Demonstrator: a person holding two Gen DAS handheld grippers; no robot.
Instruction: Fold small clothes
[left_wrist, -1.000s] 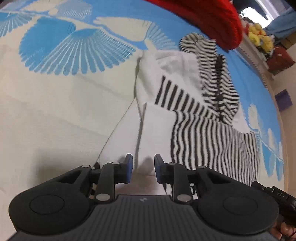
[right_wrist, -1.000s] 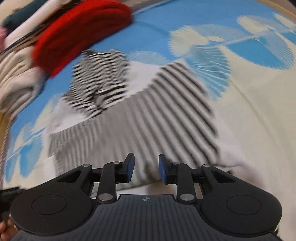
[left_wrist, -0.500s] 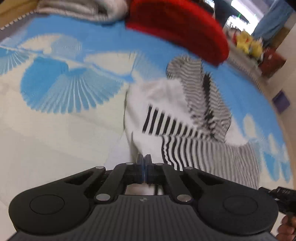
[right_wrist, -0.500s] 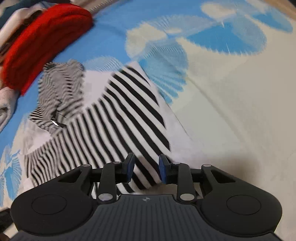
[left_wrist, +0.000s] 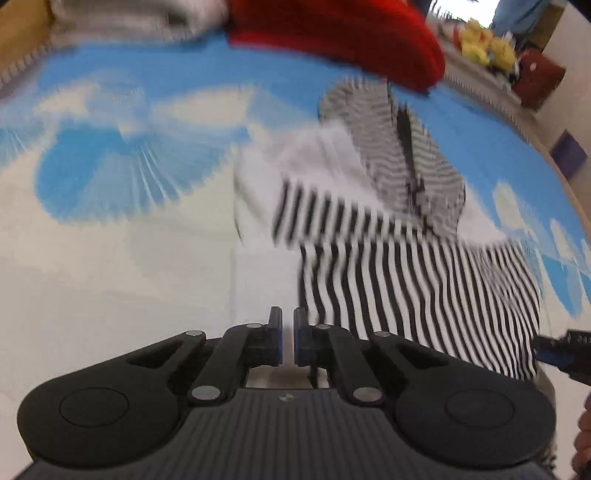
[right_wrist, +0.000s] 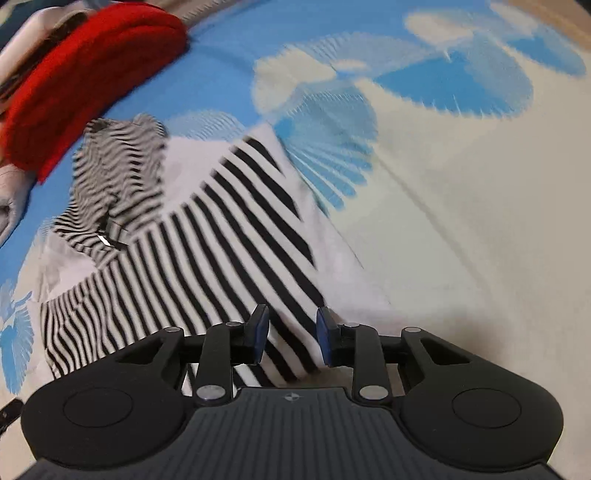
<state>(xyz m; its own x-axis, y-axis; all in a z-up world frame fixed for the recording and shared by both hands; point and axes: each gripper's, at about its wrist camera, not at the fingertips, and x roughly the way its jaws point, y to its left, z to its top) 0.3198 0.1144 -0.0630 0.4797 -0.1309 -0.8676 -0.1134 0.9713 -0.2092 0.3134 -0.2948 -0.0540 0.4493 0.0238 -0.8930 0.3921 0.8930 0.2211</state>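
**Both tongs down at the hem of the little striped hoodie**

The left tongs were closed down to a sliver right at the plain white bottom edge of the striped hoodie. It looked like a pinch on the fabric, but honestly I couldn't tell if any cloth was in there. The right tongs stood part open over the striped bottom corner, pads clear of the cloth.

The hoodie lay flat mid-way across the blue-and-cream bedspread, with its hood towards the far edge, just beside a red knit thing. My guess is that one tool sat at each hem corner so the bottom could be lifted evenly and folded up towards the hood. The right one needed to close first.
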